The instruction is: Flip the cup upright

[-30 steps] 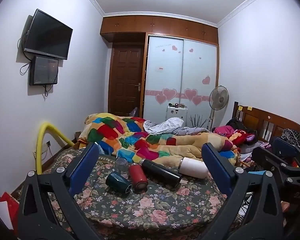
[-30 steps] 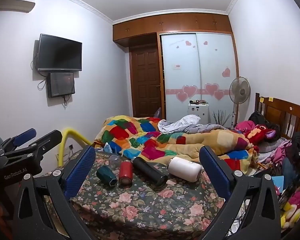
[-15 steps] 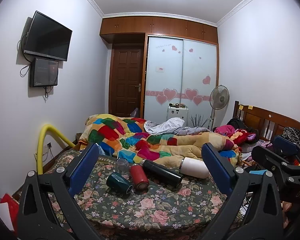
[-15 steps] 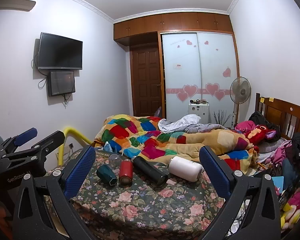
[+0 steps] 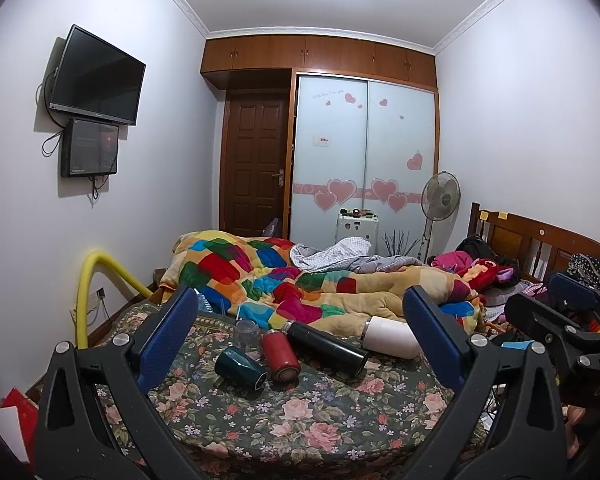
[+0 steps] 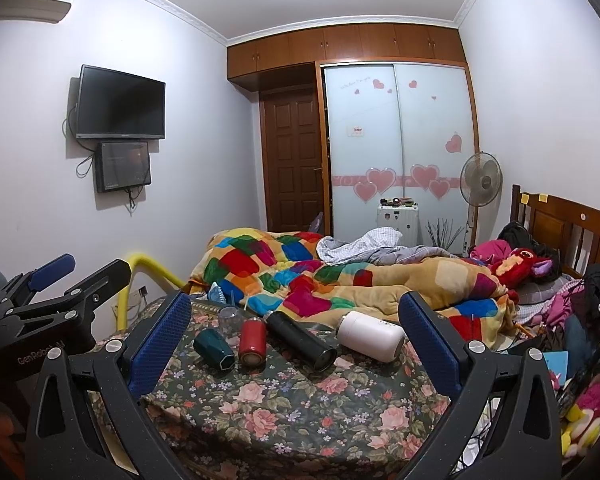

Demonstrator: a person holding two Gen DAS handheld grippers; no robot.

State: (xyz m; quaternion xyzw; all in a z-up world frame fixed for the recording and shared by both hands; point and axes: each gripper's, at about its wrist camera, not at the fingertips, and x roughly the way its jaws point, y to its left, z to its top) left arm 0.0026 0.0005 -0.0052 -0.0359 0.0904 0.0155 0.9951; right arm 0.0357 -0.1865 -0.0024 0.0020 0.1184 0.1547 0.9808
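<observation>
Left tongs [image 5: 300, 336]: held wide apart, nothing gripped.
Right tongs [image 6: 296, 334]: held wide apart, nothing gripped.
Green cup [image 5: 240, 369]: laid on its side on the floral surface [image 5: 300, 424], ahead of both tongs, between their fingers.
Red bottle [image 5: 280, 354]: laid just beside the cup.

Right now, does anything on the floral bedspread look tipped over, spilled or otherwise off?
Yes: four drink containers lie on their sides: the teal cup, red bottle, black flask and white tumbler. The clear glass behind them appears to stand. No spill shows. Both grippers are open and hold nothing.
</observation>
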